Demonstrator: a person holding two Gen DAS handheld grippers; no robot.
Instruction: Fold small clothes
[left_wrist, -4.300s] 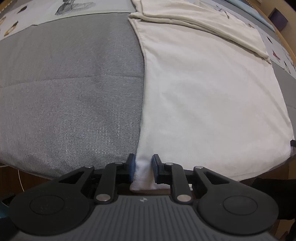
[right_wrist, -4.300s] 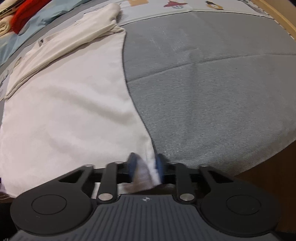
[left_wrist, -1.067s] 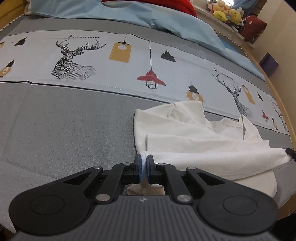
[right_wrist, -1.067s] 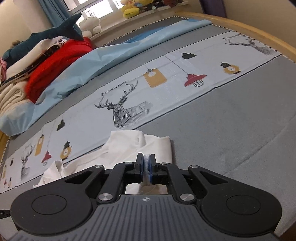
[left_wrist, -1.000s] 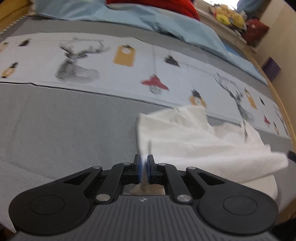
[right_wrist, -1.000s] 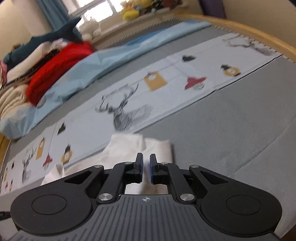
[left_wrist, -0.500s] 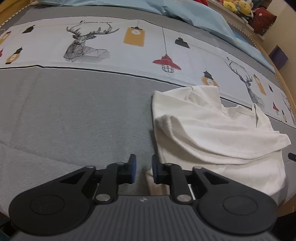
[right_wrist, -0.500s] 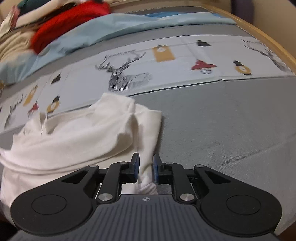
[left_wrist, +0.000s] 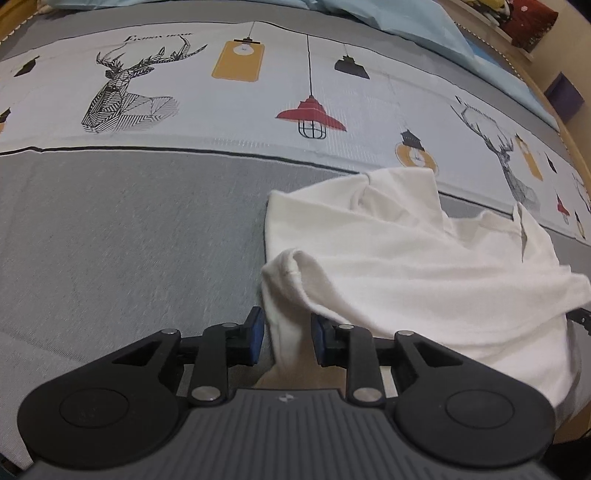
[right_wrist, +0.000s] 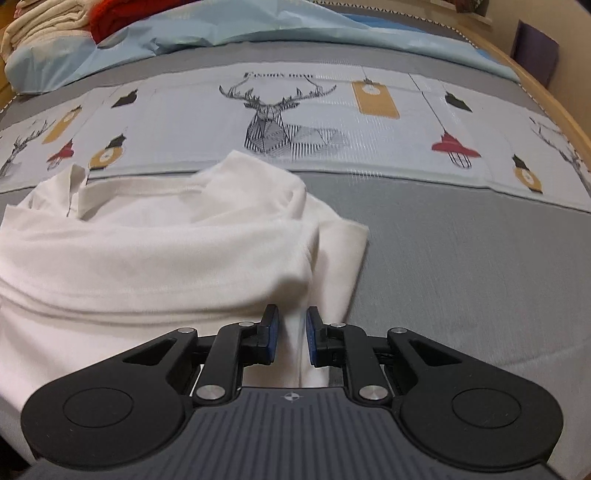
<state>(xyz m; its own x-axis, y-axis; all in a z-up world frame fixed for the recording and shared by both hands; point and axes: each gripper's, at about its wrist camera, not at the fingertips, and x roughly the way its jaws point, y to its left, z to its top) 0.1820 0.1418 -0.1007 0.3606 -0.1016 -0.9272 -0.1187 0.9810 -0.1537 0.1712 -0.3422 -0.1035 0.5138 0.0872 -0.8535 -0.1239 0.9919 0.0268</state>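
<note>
- My left gripper (left_wrist: 286, 339) points steeply down at the bed; its fingers (left_wrist: 255, 334) stand spread and have just been opening.
- A fold at the near left corner of the white garment (left_wrist: 406, 266) runs between those fingers, but the blue pads are apart from the cloth and press nothing.
- Ahead of the left fingers and off to their right, the garment lies folded over on itself, its upper layer doubled back with a hem showing.
- To the left of the left fingers there is only the grey bedspread (left_wrist: 129, 229).
- My right gripper (right_wrist: 291, 338) also tilts down; its fingers (right_wrist: 272, 332) are parted by a narrower gap, having opened a little within the last second.
- A strip of the garment (right_wrist: 147, 251) passes between the right fingers; I see gaps on both sides of it, so no pinch. That strip is blurred.
- From the right wrist, the bulk of the garment spreads ahead and to the left of the fingers; the grey bedspread (right_wrist: 461, 258) lies to their right.
- Beyond the garment in both views runs the pale printed band (right_wrist: 369, 122) with deer heads and hanging lamps.
- Further off, a light blue sheet (right_wrist: 221, 33), with cream and red laundry (right_wrist: 55, 18) piled at its far left end.
</note>
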